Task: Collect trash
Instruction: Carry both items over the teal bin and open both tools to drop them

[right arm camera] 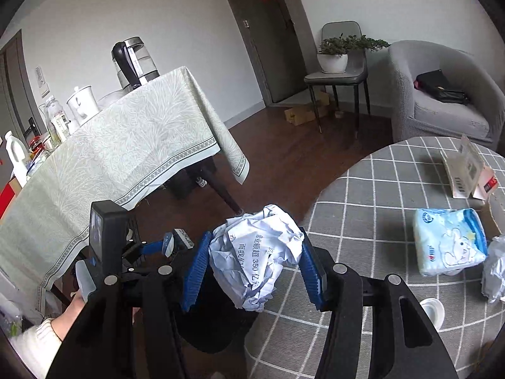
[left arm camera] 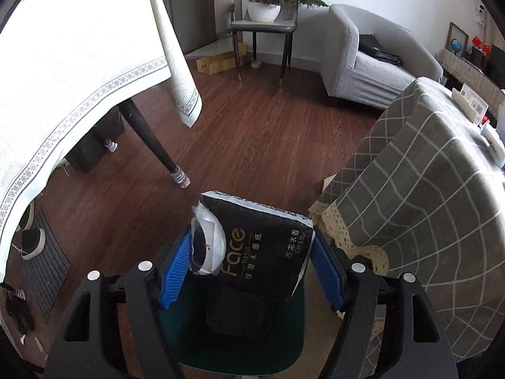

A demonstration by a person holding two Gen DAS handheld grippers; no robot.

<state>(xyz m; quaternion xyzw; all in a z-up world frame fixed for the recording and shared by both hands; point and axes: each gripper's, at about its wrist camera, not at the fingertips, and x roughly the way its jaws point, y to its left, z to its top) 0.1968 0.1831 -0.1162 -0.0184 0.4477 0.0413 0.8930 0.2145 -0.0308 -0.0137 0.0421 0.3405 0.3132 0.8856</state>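
Left gripper [left arm camera: 252,249] is clamped on a black rectangular tissue pack [left arm camera: 262,249]; right gripper [right arm camera: 255,262] is clamped on a crumpled white paper ball [right arm camera: 257,254], both just beside the grey checked surface [right arm camera: 378,189], above a dark bin [left arm camera: 240,315].

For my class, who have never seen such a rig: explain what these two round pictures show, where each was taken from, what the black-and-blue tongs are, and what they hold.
No robot here: a person carries a hand-held gripper in each hand, each with a wide-angle camera looking along its blue fingers. The left camera's picture shows the left gripper clamped on a black tissue pack, with a small clear plastic piece pinched against it, above a dark bin. The right camera's picture shows the right gripper squeezing a crumpled paper ball. On the grey checked table lie a blue tissue pack, an opened carton and more crumpled paper.
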